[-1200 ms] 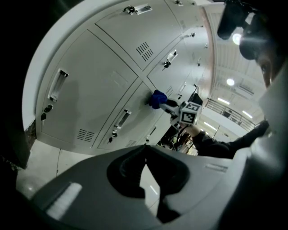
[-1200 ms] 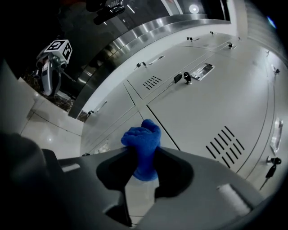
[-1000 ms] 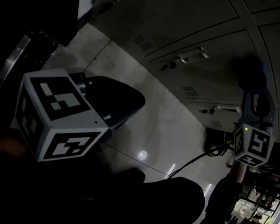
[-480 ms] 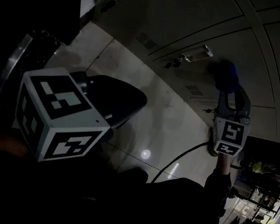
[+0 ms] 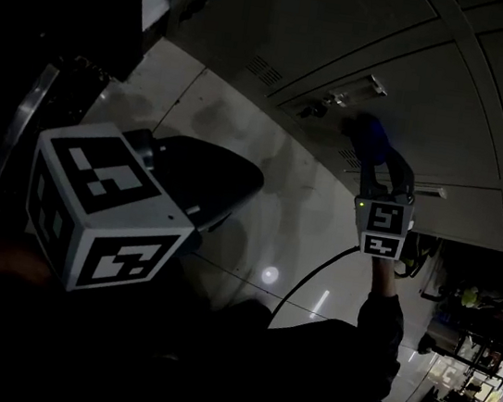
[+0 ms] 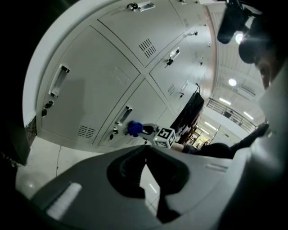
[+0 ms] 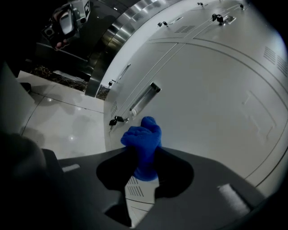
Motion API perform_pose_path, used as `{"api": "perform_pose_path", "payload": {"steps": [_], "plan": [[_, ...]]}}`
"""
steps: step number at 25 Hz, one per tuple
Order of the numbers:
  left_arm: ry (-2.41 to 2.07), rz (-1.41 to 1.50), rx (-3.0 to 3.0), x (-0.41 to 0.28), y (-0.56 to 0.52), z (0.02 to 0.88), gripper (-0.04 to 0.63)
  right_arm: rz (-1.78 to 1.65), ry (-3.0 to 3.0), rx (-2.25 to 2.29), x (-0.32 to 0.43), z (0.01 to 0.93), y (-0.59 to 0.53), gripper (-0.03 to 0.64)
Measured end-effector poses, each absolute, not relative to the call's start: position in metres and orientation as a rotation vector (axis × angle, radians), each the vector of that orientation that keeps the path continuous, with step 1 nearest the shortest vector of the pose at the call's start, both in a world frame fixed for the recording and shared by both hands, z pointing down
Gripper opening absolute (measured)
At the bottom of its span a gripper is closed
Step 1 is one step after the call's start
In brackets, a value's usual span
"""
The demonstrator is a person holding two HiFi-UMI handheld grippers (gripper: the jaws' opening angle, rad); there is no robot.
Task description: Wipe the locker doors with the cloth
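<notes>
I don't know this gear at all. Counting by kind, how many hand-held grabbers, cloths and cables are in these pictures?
grippers: 2, the left gripper and the right gripper
blue cloth: 1, clamped in the right gripper
black cable: 1
Total: 4

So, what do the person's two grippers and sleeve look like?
The left gripper and right gripper have grey bodies and dark fingers. Each carries a white cube with black square markers: the left cube and the right cube, which shows a small green light. The sleeve is dark.
</notes>
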State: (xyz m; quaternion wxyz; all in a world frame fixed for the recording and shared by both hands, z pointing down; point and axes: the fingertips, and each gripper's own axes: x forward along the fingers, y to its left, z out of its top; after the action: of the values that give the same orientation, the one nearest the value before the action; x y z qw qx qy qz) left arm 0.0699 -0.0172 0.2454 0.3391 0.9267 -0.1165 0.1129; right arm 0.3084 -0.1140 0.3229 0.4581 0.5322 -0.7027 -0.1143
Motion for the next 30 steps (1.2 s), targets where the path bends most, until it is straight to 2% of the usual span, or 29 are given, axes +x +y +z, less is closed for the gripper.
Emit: {"api": "perform_pose_path", "payload": {"steps": [19,25,30], "plan": [[-0.312,0.302,2.404,0.069,-0.019,0.248,-0.003,0.147,-1.685,1.214,0.317,0.485,-0.112,0.117],[-0.309,0.304,2.409,0.07,-0.018,0.248,-0.003,0.176,-1.686,1.209,0.316,0.486,-0.108,0.117],[-0.299,0.302,2.416,0.071,-0.016,0.247,-0.003,0.227,-1.84,1.242,0.295,0.434,-0.099,0.115]]}}
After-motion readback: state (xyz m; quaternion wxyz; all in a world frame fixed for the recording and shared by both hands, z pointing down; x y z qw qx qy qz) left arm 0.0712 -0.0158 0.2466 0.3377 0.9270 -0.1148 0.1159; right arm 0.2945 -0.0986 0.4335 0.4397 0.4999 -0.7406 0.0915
